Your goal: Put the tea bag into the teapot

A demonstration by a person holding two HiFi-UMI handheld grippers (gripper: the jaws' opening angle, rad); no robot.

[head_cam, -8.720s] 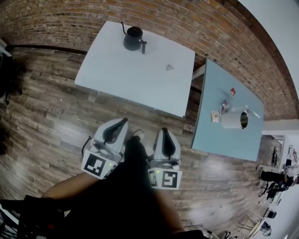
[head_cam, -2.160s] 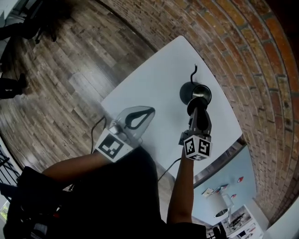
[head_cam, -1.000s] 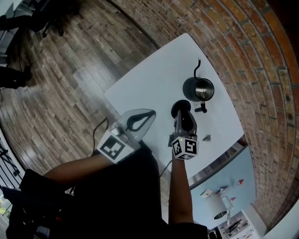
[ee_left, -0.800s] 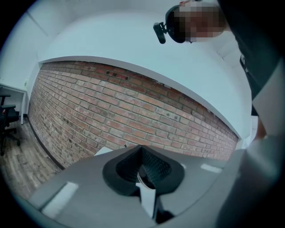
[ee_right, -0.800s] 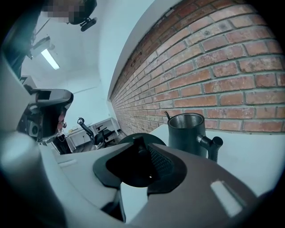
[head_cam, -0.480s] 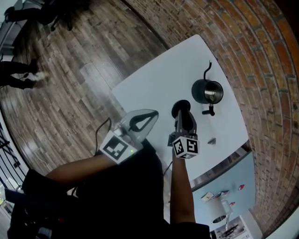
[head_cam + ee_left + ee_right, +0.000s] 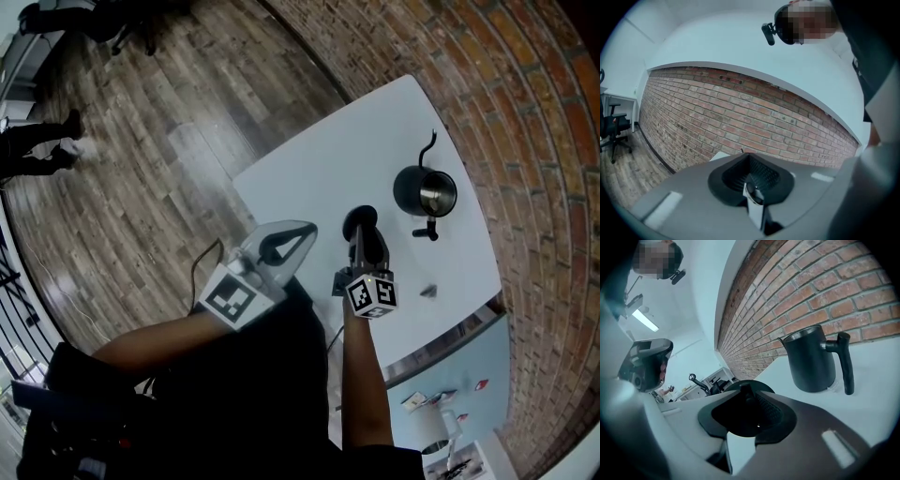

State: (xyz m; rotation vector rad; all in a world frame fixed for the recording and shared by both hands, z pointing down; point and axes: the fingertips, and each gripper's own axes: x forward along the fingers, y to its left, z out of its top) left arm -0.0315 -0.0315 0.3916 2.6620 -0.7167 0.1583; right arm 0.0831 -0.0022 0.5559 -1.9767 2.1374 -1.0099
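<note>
The black teapot [image 7: 424, 192] stands on the white table [image 7: 328, 178] near the brick wall, its top uncovered and its steel inside showing. In the right gripper view, the teapot [image 7: 811, 359] stands ahead to the right with its handle on the right. My right gripper [image 7: 361, 228] [image 7: 749, 414] is shut on the round black lid [image 7: 361, 217] [image 7: 740, 391], held above the table to the left of the pot. The small grey tea bag [image 7: 428, 292] lies on the table near its right edge. My left gripper [image 7: 305, 228] [image 7: 751, 182] hovers by the table's near edge, shut and empty.
A brick wall [image 7: 525, 141] runs behind the table. A light blue table [image 7: 469, 370] with a white cup [image 7: 427, 424] and small items stands at the lower right. Wooden floor [image 7: 141, 187] lies to the left, and a person's legs [image 7: 37, 150] show at the far left.
My right gripper has lifted the lid off the teapot and carried it left, away from the pot. The head view has shifted, and the left gripper has stayed near the table edge.
</note>
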